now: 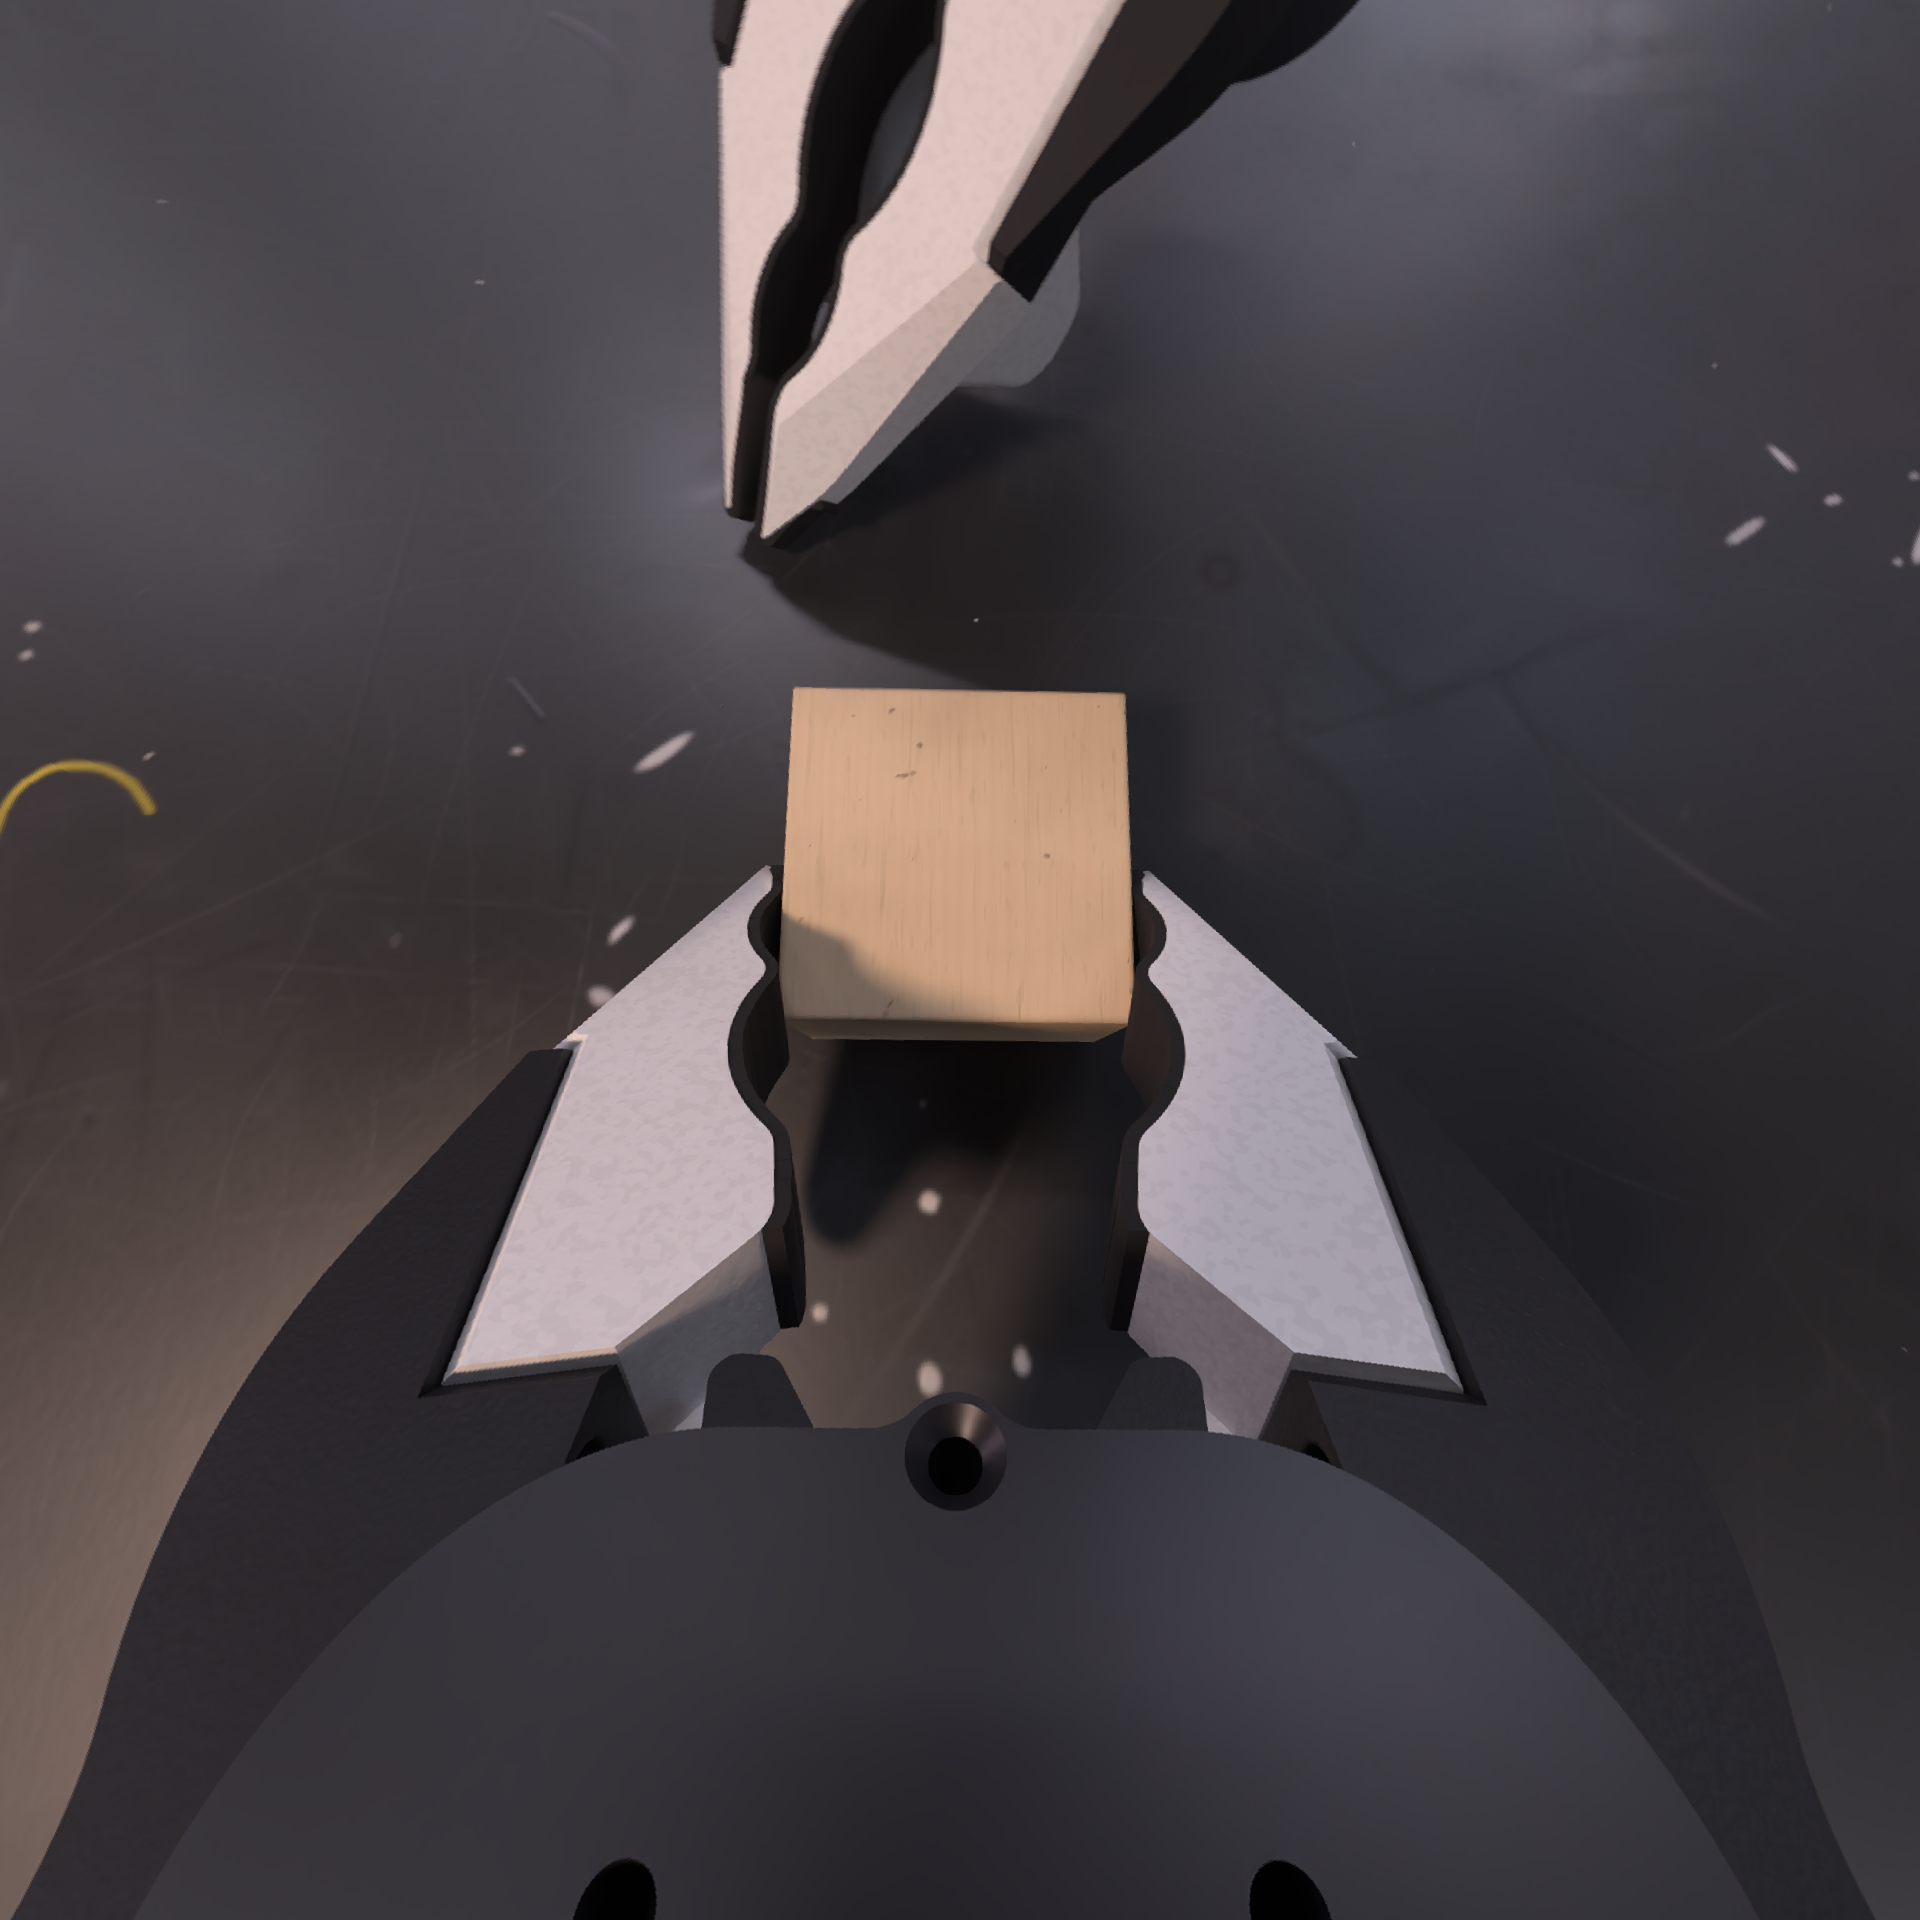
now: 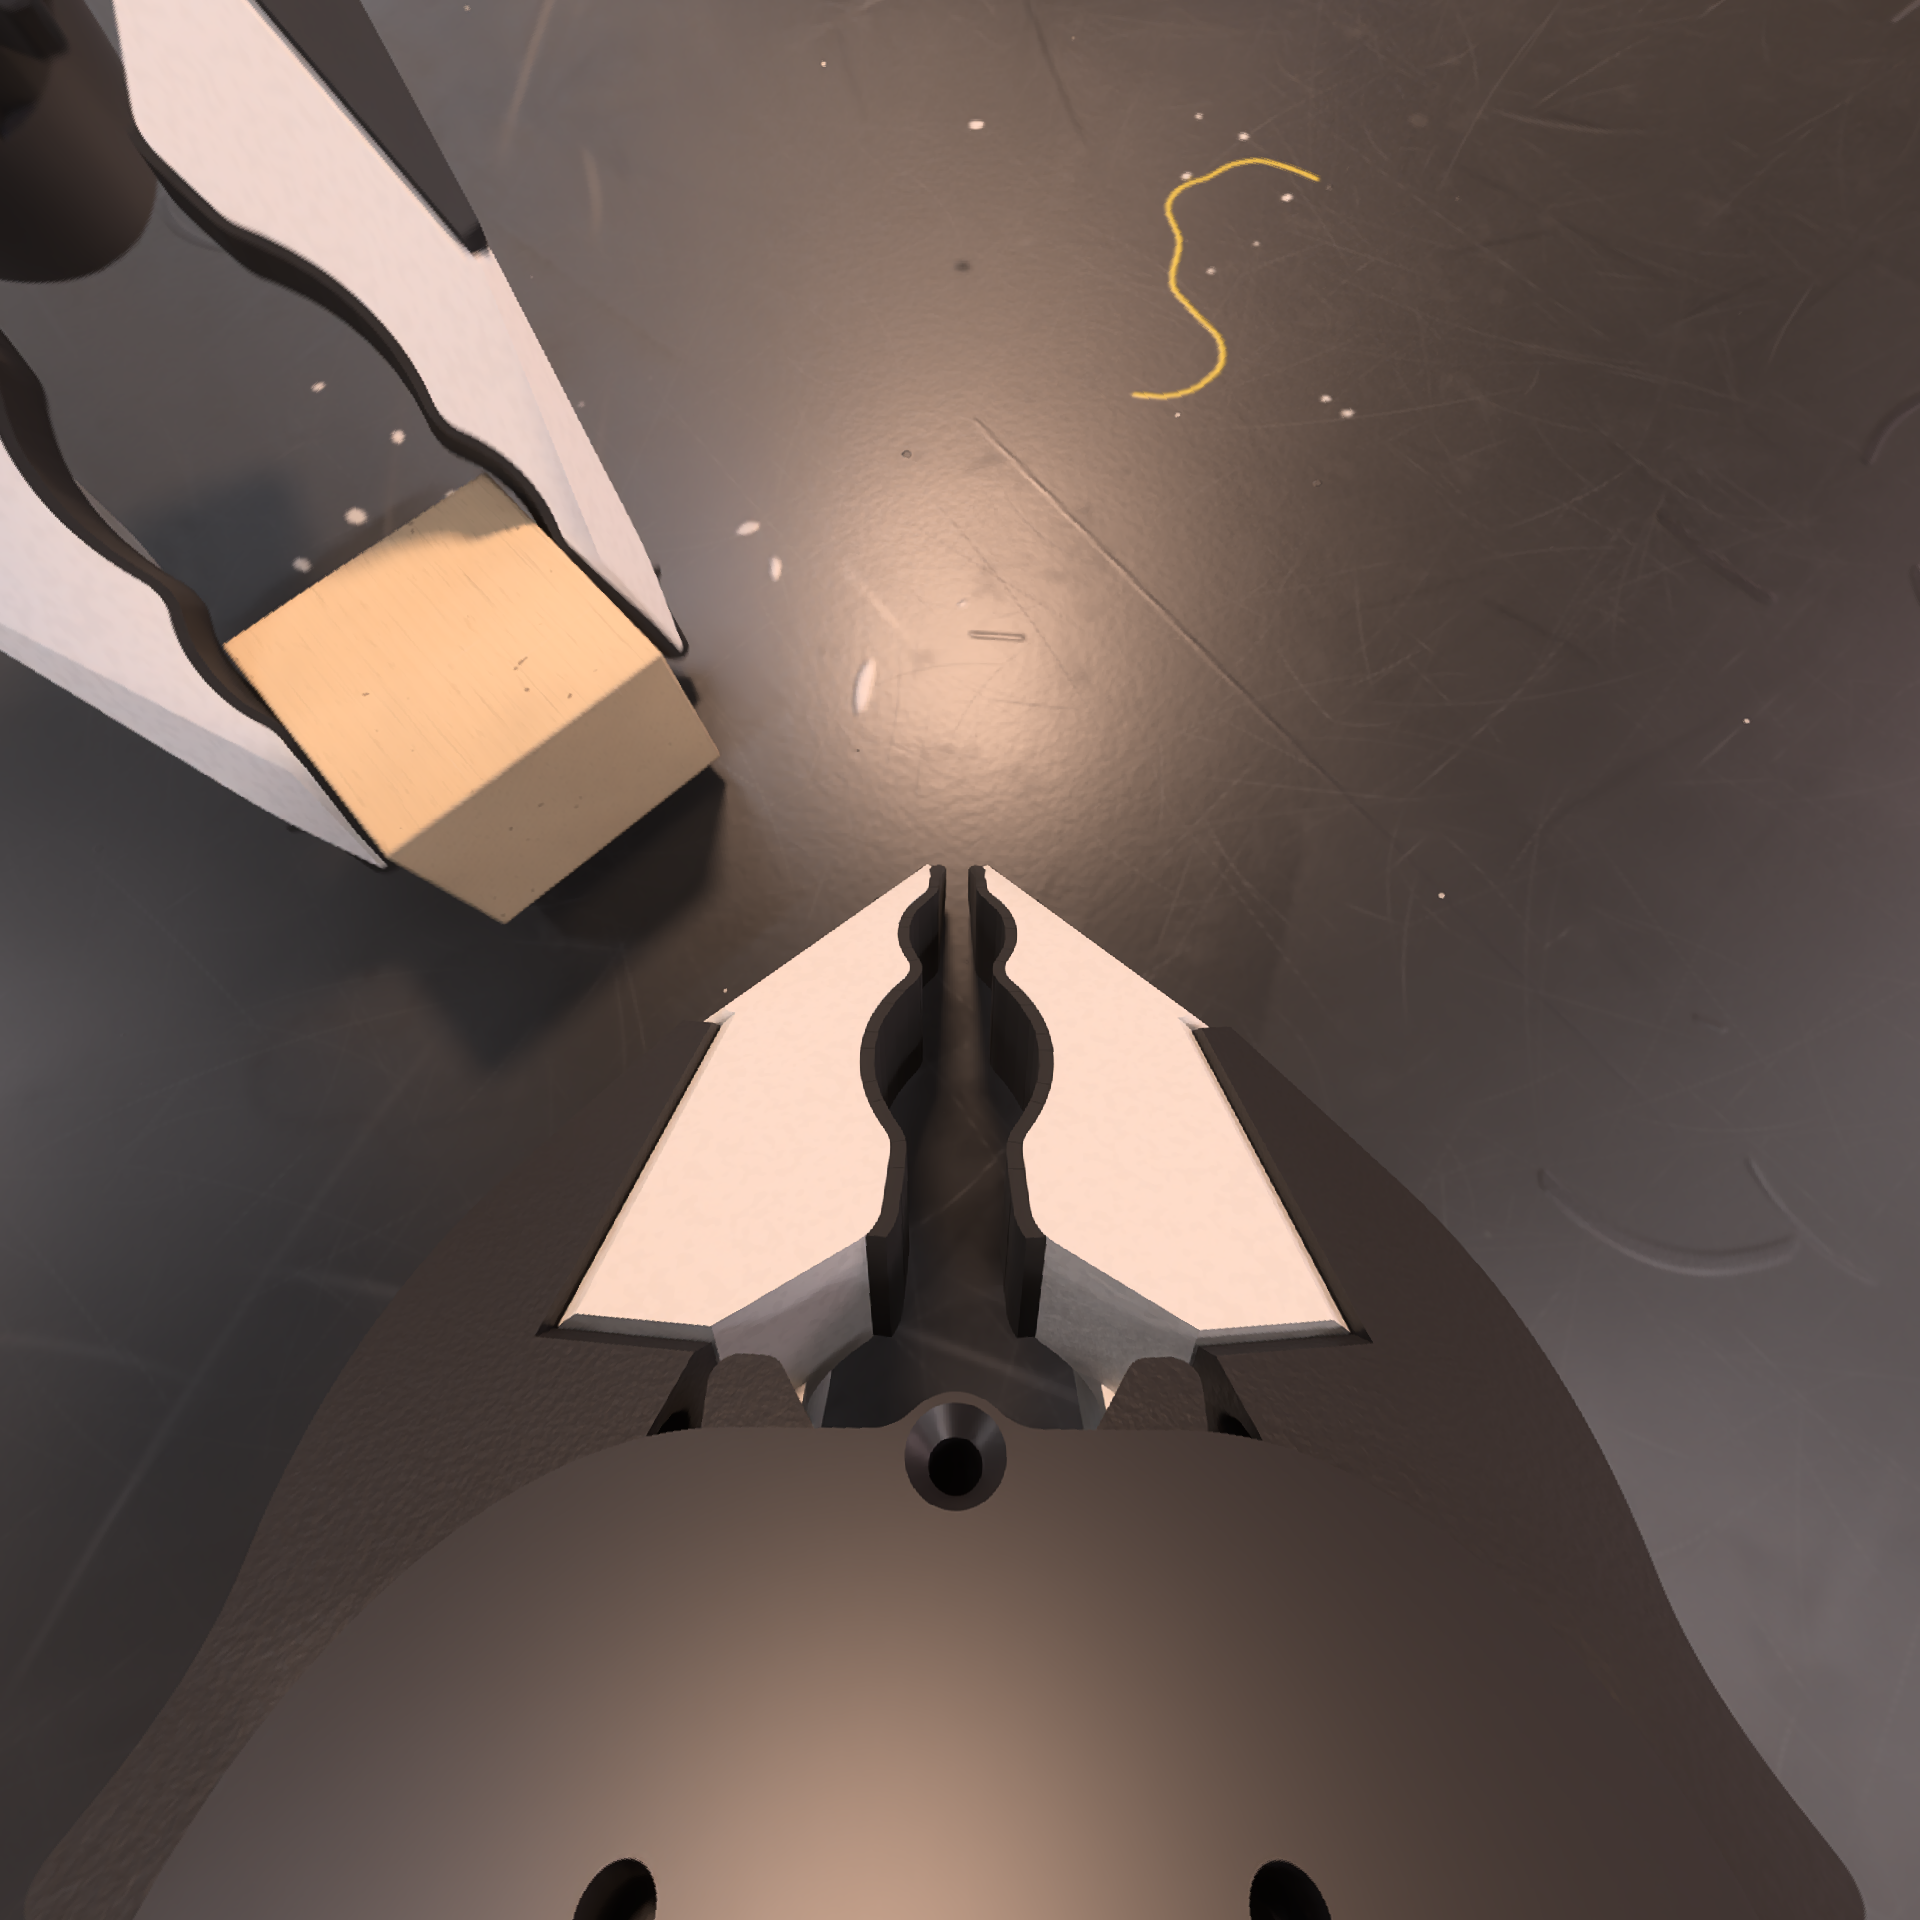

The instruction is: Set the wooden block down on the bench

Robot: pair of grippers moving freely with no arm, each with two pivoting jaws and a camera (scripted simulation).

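Note:
The wooden block (image 1: 956,862) is a pale cube held between the fingertips of my left gripper (image 1: 958,883), which is shut on its two sides. In the right wrist view the block (image 2: 468,717) sits low in the left gripper (image 2: 499,748), at or just above the dark bench (image 2: 1351,831), with its shadow tight against it. I cannot tell whether it touches. My right gripper (image 2: 954,873) is shut and empty, just right of the block. It also shows beyond the block in the left wrist view (image 1: 764,520), tips pointing down at the bench (image 1: 1507,935).
The bench top is dark, scratched and flecked with small white specks. A thin curled yellow thread (image 2: 1195,281) lies on it beyond my right gripper; part of it shows at the left edge of the left wrist view (image 1: 78,774).

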